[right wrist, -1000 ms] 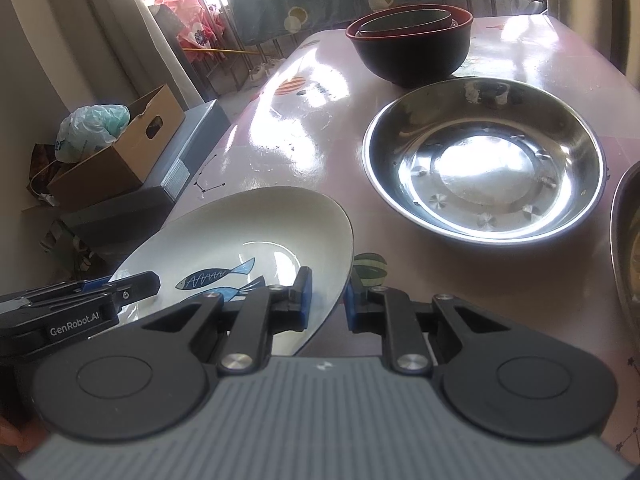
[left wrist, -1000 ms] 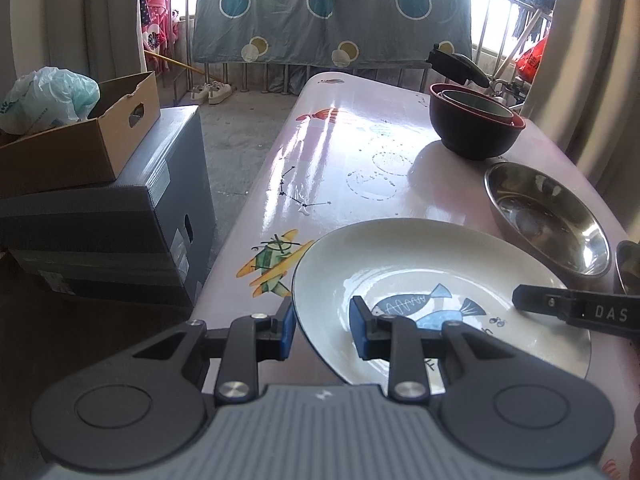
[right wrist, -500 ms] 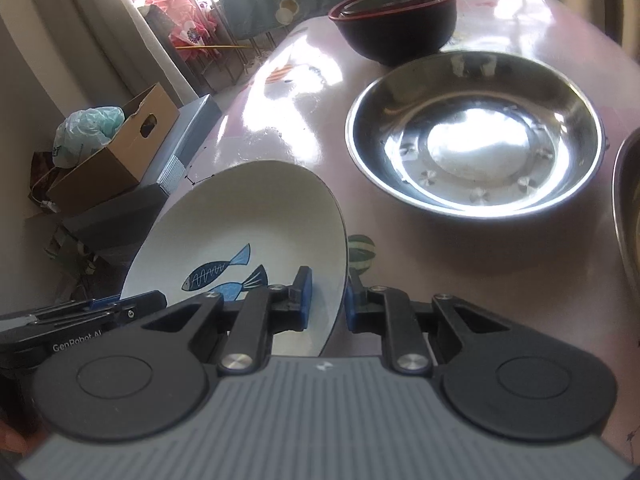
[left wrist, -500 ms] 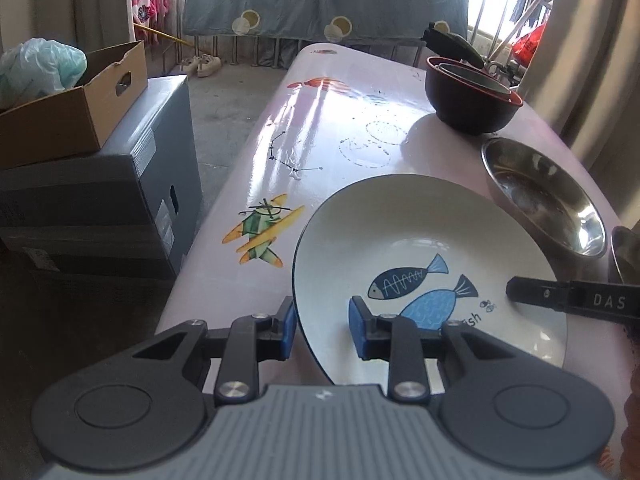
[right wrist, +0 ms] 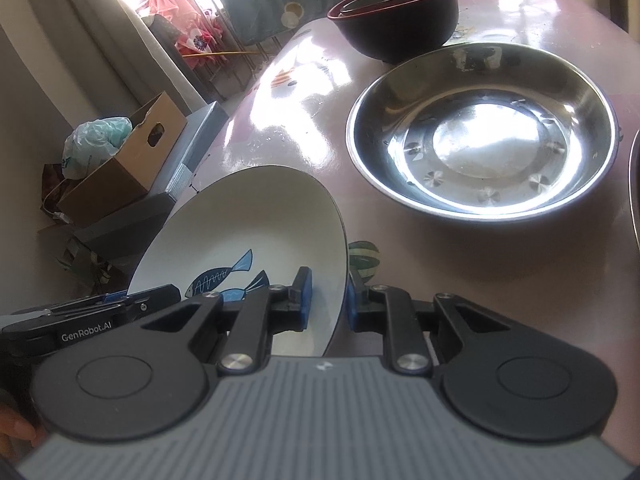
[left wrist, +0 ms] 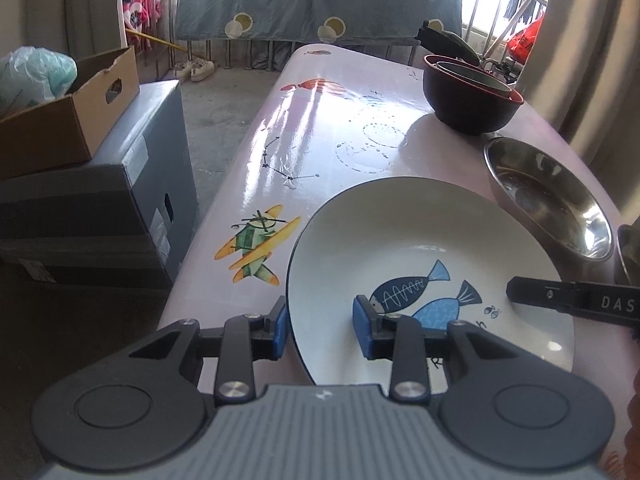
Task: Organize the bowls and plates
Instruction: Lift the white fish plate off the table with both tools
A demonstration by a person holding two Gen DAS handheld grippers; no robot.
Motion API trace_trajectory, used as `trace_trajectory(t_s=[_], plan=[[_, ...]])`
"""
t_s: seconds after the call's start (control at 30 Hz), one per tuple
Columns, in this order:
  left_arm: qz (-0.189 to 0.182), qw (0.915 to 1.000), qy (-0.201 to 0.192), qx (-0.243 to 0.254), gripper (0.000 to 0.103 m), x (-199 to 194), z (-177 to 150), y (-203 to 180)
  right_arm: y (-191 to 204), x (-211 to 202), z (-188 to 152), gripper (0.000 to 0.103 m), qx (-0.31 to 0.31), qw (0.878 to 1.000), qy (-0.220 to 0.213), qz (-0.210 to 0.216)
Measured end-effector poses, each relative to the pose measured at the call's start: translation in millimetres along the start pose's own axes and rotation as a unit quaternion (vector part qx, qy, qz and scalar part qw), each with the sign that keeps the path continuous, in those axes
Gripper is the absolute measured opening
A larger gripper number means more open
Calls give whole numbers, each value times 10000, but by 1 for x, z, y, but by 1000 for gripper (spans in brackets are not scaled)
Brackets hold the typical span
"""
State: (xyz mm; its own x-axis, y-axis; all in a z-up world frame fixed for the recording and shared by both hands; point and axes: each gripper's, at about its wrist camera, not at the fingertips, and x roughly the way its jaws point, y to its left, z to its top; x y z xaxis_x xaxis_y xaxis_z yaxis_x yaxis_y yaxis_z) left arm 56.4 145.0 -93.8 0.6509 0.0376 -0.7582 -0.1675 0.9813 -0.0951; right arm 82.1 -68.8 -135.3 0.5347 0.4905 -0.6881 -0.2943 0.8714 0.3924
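Note:
A white plate with two blue fish (left wrist: 420,248) is held off the pink table, tilted. My left gripper (left wrist: 320,326) is shut on its near left rim. My right gripper (right wrist: 326,300) is shut on its right rim; the plate (right wrist: 256,216) leans left in that view. A steel plate (right wrist: 480,132) lies on the table beyond, also in the left wrist view (left wrist: 548,196). Dark nested bowls with red rims (right wrist: 396,20) stand at the far end, also in the left wrist view (left wrist: 468,96).
The pink table (left wrist: 332,132) has cartoon decals. A second steel dish edge (right wrist: 634,188) shows at the right. To the left of the table a cardboard box (left wrist: 68,116) sits on a grey case (left wrist: 100,200). A curtain and railing stand behind.
Both grippers have lifted the fish plate off the table and tilted it up. The view has drawn back slightly from the bowls.

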Motion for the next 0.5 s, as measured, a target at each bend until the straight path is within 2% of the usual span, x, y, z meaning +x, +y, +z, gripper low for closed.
trace_trajectory(t_s=[0.17, 0.5], plan=[[131, 9999, -45, 9, 34, -1, 0, -2, 6, -1, 0, 20, -82, 9999, -20, -124], [190, 9997, -136, -69, 34, -6, 2, -1, 13, -9, 6, 20, -244, 9994, -208, -102]])
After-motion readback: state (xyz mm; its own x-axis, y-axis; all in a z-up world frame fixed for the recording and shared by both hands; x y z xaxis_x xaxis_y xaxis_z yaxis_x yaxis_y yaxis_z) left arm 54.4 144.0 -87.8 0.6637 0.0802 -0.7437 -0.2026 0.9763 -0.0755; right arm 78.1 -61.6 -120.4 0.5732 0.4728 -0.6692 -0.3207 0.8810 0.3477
